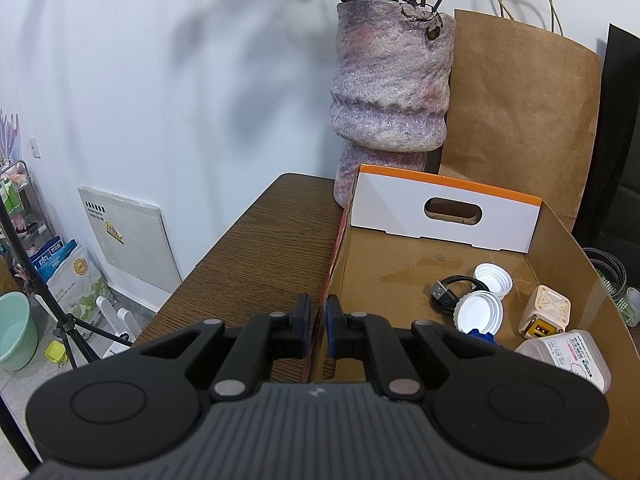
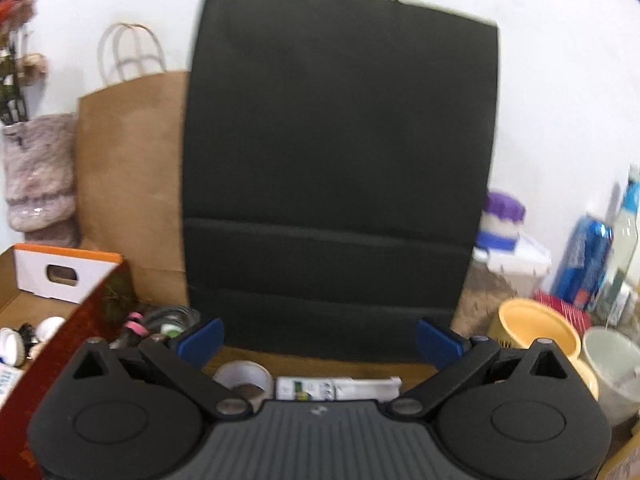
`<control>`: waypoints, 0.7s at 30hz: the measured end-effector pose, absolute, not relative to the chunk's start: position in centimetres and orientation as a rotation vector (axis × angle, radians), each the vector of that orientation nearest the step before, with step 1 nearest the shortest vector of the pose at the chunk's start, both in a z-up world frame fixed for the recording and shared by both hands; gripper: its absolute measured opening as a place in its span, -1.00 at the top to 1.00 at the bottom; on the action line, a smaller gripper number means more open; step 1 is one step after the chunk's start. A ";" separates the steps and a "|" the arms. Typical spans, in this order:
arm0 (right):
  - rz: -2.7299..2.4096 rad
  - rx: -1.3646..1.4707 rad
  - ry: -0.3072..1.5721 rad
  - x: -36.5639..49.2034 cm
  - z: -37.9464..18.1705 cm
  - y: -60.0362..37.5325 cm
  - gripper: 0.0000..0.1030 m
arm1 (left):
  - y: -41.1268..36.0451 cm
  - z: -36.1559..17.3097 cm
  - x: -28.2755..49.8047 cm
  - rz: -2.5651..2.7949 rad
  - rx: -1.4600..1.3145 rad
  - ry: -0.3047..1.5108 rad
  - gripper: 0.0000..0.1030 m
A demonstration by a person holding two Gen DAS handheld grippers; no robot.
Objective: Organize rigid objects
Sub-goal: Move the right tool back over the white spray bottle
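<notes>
1. My left gripper (image 1: 318,330): jaws clenched on the left wall of the shallow brown cardboard box (image 1: 400,272), steadying it on the dark wooden tabletop (image 1: 256,248).
2. Already in the box, right of those jaws: two white plastic caps (image 1: 480,312), a coiled black USB cable (image 1: 452,294), a cream cube charger (image 1: 544,312), a white labelled bottle (image 1: 568,360).
3. My right gripper (image 2: 318,342): jaws released, empty.
4. Still outside, just beneath them: a clear tape roll (image 2: 242,378) and a white labelled tube (image 2: 338,388); sorting looks partly done.

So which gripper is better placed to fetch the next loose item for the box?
Probably the right gripper: its jaws are open, with the tape roll and white tube just below. The left gripper is shut on the cardboard box wall, steadying it.
</notes>
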State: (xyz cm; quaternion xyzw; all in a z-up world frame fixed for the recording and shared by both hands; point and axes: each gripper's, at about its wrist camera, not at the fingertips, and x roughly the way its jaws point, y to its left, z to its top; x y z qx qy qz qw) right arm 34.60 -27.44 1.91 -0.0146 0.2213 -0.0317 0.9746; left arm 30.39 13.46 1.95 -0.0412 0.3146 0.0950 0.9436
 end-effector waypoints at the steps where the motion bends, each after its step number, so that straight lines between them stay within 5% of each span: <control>1: -0.072 -0.025 0.461 35.0 1.5 -27.6 -1.00 | 13.5 2.0 30.4 0.193 -0.084 0.641 0.82; 21: -0.041 0.037 0.587 38.1 -3.3 -30.6 -1.00 | 13.5 1.9 30.4 0.194 -0.084 0.641 0.82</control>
